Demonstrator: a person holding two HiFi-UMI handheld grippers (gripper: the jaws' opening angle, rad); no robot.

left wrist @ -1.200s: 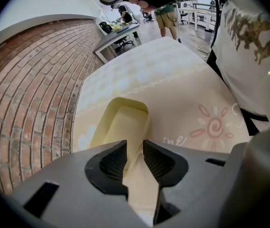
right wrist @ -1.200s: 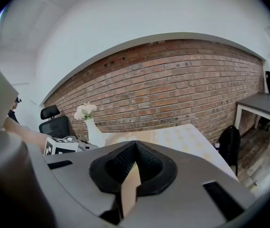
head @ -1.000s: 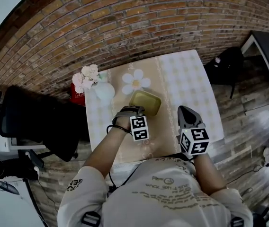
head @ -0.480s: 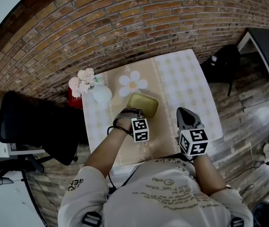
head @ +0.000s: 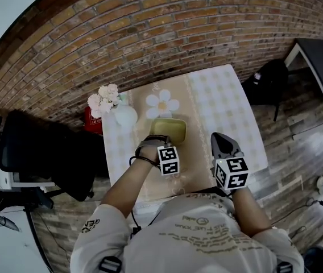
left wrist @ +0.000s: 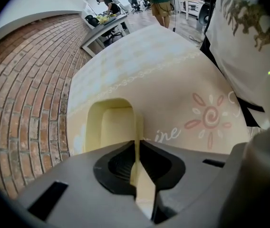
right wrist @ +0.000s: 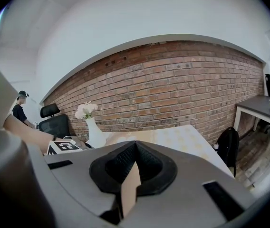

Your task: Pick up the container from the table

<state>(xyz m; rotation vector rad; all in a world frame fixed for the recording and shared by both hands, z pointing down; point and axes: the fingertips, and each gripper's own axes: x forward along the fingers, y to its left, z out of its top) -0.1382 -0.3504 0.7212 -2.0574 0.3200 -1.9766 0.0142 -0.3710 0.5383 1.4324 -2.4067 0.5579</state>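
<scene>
A red-brown brick wall [head: 150, 33] runs behind a square tabletop [head: 224, 107] covered in a cream and beige checked cloth. A black office chair [head: 42, 147] stands on the wooden floor off the tabletop's left side. On the cloth, a pale yellow-green rectangular plastic container [head: 170, 128] sits near the middle, just in front of a white daisy print [head: 162, 103]. A white ceramic vase of pink flowers [head: 125, 116] stands at the far left edge, near the container but apart from it. The left tongs [left wrist: 136, 151] are clamped on the container's near wall, a thin yellow strip pinched between them; whether the container's base touches the cloth cannot be told. The right tongs [right wrist: 134, 151] are pressed together on nothing, held above the tabletop's near right part, well apart from the container.
</scene>
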